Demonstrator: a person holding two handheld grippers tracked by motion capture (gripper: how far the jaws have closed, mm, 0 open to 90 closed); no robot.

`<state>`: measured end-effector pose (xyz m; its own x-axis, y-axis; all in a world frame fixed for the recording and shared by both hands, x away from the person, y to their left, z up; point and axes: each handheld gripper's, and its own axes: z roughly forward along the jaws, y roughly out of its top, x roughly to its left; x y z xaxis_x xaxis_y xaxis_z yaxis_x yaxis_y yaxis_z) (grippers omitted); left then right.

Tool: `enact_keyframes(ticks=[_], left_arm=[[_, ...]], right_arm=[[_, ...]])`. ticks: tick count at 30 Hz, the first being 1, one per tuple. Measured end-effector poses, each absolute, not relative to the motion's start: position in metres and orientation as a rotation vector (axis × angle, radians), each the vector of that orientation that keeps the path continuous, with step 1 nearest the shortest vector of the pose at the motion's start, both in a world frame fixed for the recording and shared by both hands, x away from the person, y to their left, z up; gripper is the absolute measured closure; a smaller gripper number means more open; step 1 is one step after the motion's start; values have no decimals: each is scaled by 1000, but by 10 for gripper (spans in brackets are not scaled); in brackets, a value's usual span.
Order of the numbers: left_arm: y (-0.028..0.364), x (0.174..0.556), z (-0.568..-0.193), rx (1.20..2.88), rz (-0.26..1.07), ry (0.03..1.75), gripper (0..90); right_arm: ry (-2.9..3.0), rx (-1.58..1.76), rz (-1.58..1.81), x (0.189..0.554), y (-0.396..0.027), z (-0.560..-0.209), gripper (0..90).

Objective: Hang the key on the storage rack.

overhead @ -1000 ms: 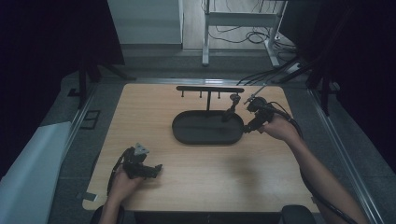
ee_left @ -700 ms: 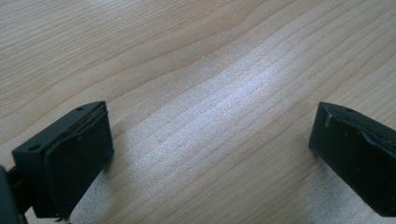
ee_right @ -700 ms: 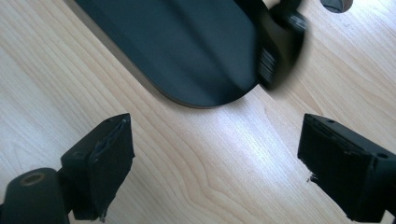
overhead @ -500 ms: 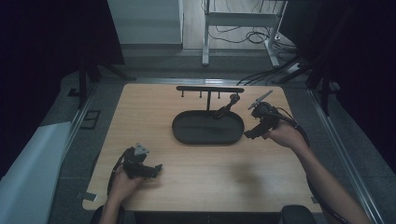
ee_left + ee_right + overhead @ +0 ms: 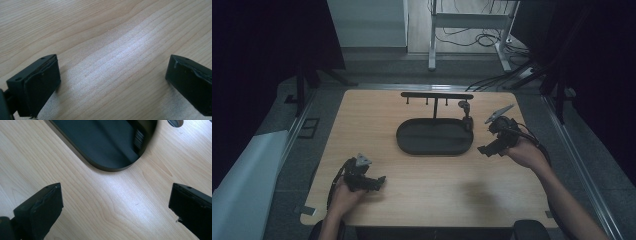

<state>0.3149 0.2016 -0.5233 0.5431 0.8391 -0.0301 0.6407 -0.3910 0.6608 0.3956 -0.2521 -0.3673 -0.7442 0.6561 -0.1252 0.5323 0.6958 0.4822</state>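
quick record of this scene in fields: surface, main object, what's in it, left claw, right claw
surface: wooden table
main object: black oval tray with a T-shaped hook rack at its back
in tray: small dark item at its right end
left claw: open, above bare wood
right claw: jaws just opened, nothing between them, right of the tray

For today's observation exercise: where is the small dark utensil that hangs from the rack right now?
In the high view the utensil hangs at the right end of the rack, above the dark tray's right rim, left of the right gripper.
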Motion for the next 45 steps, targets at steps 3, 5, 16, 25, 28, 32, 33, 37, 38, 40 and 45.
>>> enact_keyframes(ticks=[3, 5, 16, 25, 28, 32, 33, 37, 38, 40, 45], left_arm=[[201, 315, -523, 2156, 413, 1189, 0], [202, 315, -523, 2156, 413, 1188, 0], [201, 315, -523, 2154, 410, 1194, 0], [201, 315, -523, 2160, 412, 1193, 0], [201, 315, -523, 2161, 410, 1193, 0], [201, 315, -523, 2159, 412, 1196, 0], [201, 315, -523, 2158, 413, 1196, 0], [201, 315, -523, 2159, 413, 1196, 0], [201, 315, -523, 2157, 414, 1196, 0], [201, 315, -523, 2157, 414, 1196, 0], [201, 315, -523, 2157, 414, 1196, 0]], right_arm=[[2608, 936, 624, 391, -256, -369, 0], [2597, 935, 638, 387, -258, -369, 0], [2526, 942, 701, 363, -271, -376, 0], [2503, 971, 751, 345, -280, -396, 0], [2490, 978, 765, 339, -280, -406, 0], [2472, 991, 787, 333, -278, -420, 0], [2469, 993, 793, 332, -278, -424, 0], [2455, 1008, 831, 328, -276, -438, 0], [2447, 1016, 839, 327, -275, -440, 0], [2439, 1021, 856, 325, -274, -448, 0], [2412, 1045, 885, 322, -271, -464, 0]])
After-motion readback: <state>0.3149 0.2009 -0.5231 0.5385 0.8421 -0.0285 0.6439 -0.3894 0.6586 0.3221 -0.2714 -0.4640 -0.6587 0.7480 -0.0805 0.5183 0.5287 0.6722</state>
